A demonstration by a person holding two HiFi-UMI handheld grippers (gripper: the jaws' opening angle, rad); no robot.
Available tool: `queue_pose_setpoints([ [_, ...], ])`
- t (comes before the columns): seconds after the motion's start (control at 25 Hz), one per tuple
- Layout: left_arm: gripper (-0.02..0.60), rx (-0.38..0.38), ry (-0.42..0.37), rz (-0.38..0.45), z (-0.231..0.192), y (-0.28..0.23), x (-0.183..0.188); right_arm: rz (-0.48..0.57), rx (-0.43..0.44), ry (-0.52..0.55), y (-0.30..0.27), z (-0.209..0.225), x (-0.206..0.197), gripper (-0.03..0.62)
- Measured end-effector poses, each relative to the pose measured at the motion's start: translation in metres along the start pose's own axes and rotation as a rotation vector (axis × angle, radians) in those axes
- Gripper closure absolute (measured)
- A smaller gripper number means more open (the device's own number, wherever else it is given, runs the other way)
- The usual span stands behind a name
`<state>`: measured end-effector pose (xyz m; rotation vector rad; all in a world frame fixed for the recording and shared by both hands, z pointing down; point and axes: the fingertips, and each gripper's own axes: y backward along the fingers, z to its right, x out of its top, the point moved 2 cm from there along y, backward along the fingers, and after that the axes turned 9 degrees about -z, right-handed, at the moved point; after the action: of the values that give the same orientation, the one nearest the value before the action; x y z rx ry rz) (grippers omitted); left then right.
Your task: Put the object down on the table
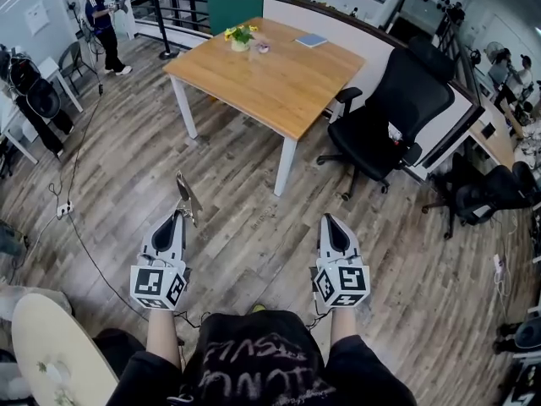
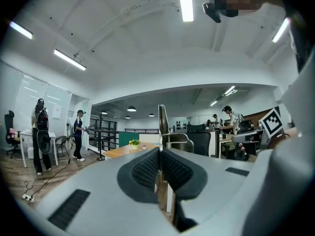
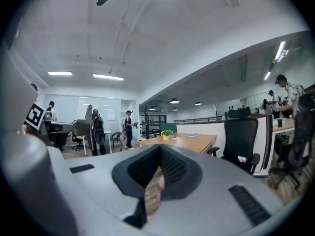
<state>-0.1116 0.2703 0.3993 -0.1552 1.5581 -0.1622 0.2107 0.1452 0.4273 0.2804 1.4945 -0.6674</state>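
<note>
Over the wood-plank floor (image 1: 254, 184), the left gripper (image 1: 178, 216) is clamping a thin metal object (image 1: 188, 197) that is pointing lengthwise forward, while the right gripper (image 1: 330, 219) is sitting closed and empty.

Bright, even light from ceiling strip lights (image 2: 186, 3); both gripper views bend strongly and darken at their edges.

left gripper (image 2: 159, 156) jaws pinched on thin metal object (image 2: 163, 121), wooden table (image 2: 120, 151) beyond
</note>
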Motion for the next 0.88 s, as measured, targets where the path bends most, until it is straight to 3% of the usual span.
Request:
queue_pose_setpoints([
  [0.28,0.565,0.017,-0.008,0.003,-0.017,-0.044,0.009,0.018,0.008,-0.037,-0.049,0.017,0.009,0.589],
  [0.48,0.565,0.01,-0.003,0.001,-0.041,-0.08,0.012,0.004,-0.003,-0.007,-0.095,0.015,0.017,0.589],
  [0.88,0.565,-0.041,0.015,-0.008,-0.13,-0.199,0.032,-0.001,-0.082,-0.016,-0.221,0.012,0.05,0.589],
])
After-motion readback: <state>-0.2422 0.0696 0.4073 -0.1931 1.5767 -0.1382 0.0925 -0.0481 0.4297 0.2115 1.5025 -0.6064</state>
